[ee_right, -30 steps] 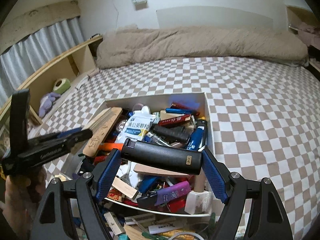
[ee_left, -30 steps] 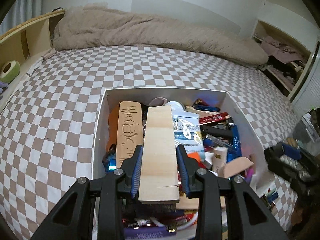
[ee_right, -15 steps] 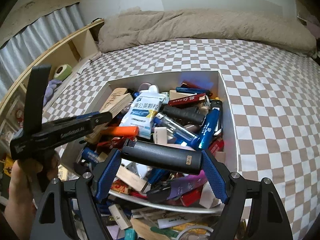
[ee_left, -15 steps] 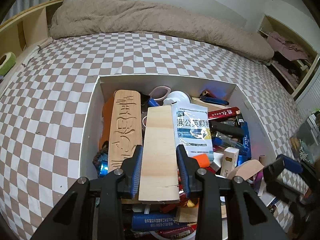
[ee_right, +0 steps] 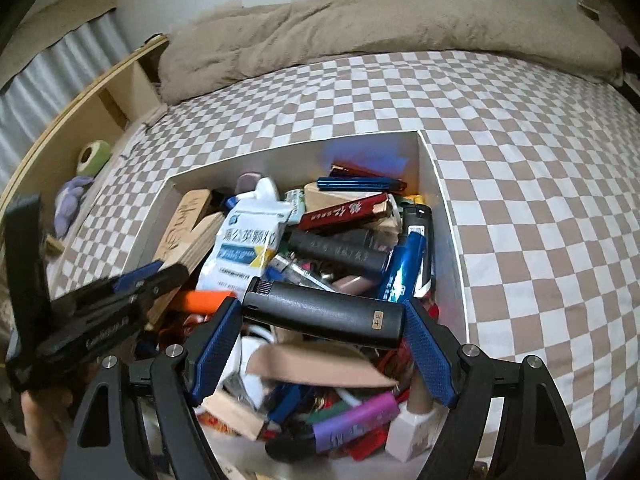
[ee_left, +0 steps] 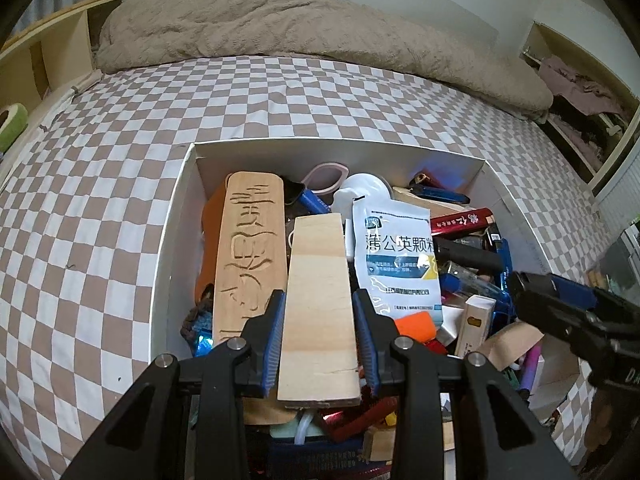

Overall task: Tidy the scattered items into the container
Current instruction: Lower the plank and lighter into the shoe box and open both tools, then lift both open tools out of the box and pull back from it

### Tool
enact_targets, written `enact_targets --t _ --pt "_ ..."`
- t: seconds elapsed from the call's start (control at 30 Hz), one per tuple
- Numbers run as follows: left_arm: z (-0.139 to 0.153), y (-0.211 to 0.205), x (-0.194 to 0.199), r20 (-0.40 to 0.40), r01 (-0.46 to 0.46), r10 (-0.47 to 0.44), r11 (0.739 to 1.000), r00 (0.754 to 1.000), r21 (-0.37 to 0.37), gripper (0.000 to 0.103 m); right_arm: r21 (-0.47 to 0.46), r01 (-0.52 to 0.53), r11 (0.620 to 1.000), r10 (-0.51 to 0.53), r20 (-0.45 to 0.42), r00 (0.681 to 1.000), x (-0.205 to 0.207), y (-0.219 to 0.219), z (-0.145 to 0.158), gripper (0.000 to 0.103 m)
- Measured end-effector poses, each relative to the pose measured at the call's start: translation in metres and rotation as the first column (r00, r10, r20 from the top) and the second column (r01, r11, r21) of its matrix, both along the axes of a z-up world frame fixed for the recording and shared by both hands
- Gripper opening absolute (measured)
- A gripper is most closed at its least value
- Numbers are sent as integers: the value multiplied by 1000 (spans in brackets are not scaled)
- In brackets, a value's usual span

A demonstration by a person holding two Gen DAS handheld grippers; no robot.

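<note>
A white open box [ee_left: 172, 236] sits on the checkered bed, heaped with several small items. My left gripper [ee_left: 319, 320] is shut on a plain wooden block [ee_left: 318, 304], held over the box's near left part beside a carved wooden block [ee_left: 250, 256]. My right gripper [ee_right: 322, 340] is shut on a black lighter [ee_right: 324, 314], held crosswise over the near end of the box [ee_right: 436, 200]. The left gripper also shows at the left of the right wrist view [ee_right: 132, 284], and the right gripper at the right of the left wrist view [ee_left: 560, 300].
A white medicine sachet [ee_left: 400, 256], a red lighter [ee_left: 464, 220] and blue lighters [ee_right: 408, 264] lie in the box. A beige duvet [ee_left: 320, 32] lies at the bed's far end. Wooden shelving [ee_right: 80, 120] runs along the left; a closet [ee_left: 580, 92] stands at right.
Both grippers have moved forward and lower over the box, each still holding its item. The box looks larger and closer in both views.
</note>
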State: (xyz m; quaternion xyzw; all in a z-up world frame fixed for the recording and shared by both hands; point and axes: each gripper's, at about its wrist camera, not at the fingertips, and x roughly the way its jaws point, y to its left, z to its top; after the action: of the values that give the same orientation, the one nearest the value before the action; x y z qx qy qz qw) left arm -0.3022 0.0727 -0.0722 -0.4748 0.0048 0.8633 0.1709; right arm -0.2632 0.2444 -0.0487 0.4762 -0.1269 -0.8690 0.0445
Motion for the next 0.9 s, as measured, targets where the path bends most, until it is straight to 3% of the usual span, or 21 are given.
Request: enact_targets --t 0.13,0.27,0.47,0.8,0.83,0.9 --pt "-1 -1 0 3 1 -1 1000 1000 2 34 1 12 1000 -12 20 1000 -10 -4 -4 81" --pt "4 -4 5 -24 -14 14 1000 1000 -3 56 22 23 999 -24 33 999 -16 -7 -10 81" --pt "12 -11 12 -62 -28 27 1000 998 -13 70 66 40 997 -43 39 998 -22 -9 -17 81" --pt "19 -17 23 -93 -38 37 999 995 -18 82 72 62 995 -65 40 997 -28 -6 -23 82" --pt "19 -17 24 -93 -40 38 999 995 -16 84 72 64 995 -67 37 997 -27 -6 -22 84" --pt "20 -18 26 -96 -46 45 999 994 -10 89 76 65 995 -67 19 998 -24 -7 -17 97"
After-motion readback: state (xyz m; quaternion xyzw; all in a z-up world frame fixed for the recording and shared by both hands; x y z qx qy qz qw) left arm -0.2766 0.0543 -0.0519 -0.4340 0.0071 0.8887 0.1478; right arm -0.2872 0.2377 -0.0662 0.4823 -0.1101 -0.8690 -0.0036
